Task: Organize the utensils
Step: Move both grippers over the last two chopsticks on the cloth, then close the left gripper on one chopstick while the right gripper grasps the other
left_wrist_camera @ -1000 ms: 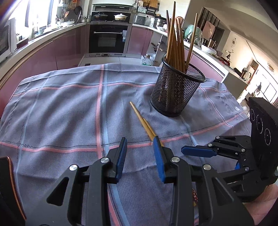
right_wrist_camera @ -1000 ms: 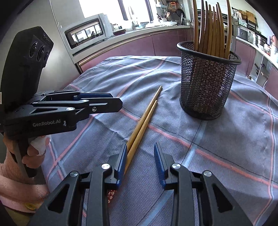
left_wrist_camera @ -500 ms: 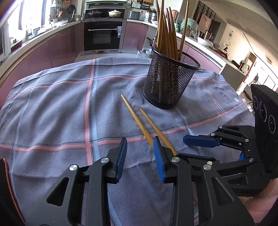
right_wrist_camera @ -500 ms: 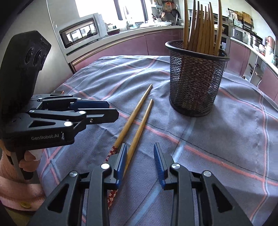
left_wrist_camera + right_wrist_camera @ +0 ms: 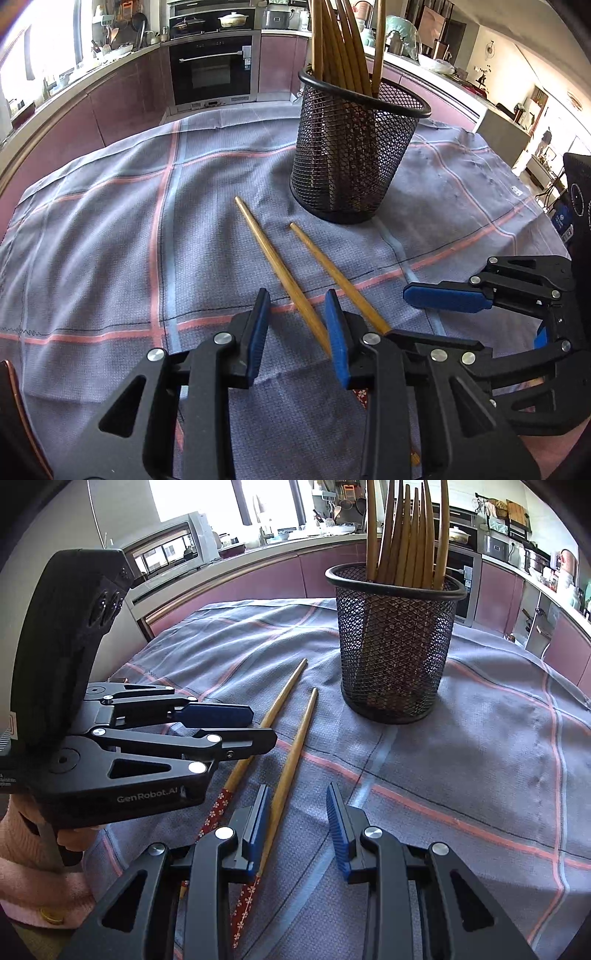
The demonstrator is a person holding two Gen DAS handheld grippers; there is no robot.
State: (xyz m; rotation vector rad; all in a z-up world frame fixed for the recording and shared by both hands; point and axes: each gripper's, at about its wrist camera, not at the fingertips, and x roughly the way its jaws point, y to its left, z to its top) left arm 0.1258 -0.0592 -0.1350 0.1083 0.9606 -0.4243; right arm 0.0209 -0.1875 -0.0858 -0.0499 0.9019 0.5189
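Two wooden chopsticks with red patterned ends lie side by side on the checked cloth, the left one [image 5: 275,264] [image 5: 275,710] and the right one [image 5: 332,273] [image 5: 295,755]. A black mesh cup [image 5: 354,155] [image 5: 395,646] holding several chopsticks stands upright just beyond their tips. My left gripper [image 5: 297,332] is open low over the left chopstick, which runs between its jaws. It also shows in the right wrist view [image 5: 240,727]. My right gripper [image 5: 299,825] is open and empty, the right chopstick beside its left finger. It also shows in the left wrist view [image 5: 447,299].
The grey-blue cloth [image 5: 110,240] with pink lines covers the table. Kitchen counters, an oven [image 5: 210,74] and a microwave [image 5: 166,550] lie beyond the table. A dark rimmed object [image 5: 14,413] sits at the near left edge.
Both grippers have moved forward toward the cup, which looks larger. The two chopsticks now lie slightly apart, and the left one now runs between my left gripper's jaws.
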